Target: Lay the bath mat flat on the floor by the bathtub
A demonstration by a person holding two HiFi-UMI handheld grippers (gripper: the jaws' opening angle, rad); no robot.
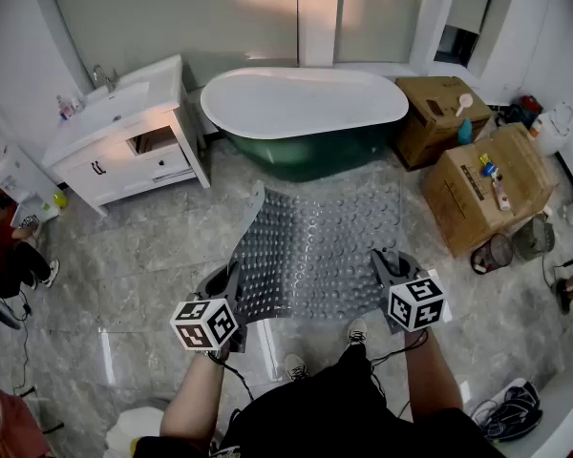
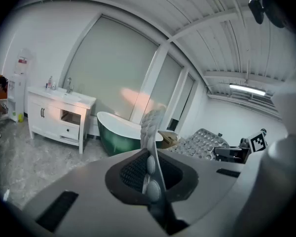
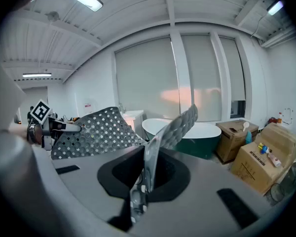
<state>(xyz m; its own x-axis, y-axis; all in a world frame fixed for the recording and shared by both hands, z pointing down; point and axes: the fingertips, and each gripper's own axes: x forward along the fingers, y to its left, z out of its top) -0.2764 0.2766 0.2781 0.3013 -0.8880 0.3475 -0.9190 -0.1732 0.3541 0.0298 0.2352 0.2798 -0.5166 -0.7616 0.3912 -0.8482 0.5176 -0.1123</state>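
Mat held aloft, not yet down. Grey translucent studded rubber bath mat hangs spread between both tools above the grey marbled tile floor, in front of the green, white-rimmed freestanding bathtub. Left gripper pinches the mat's near left corner; its own view shows the jaws pressed onto the mat's thin edge. Right gripper grips the near right corner the same way. Far edge reaches toward the tub, with the far left corner curling upward. Step in hand appears to be positioning before lowering. Next move likely calls for dropping both corners evenly, far edge first, keeping the mat taut so the curl flattens, then letting go.
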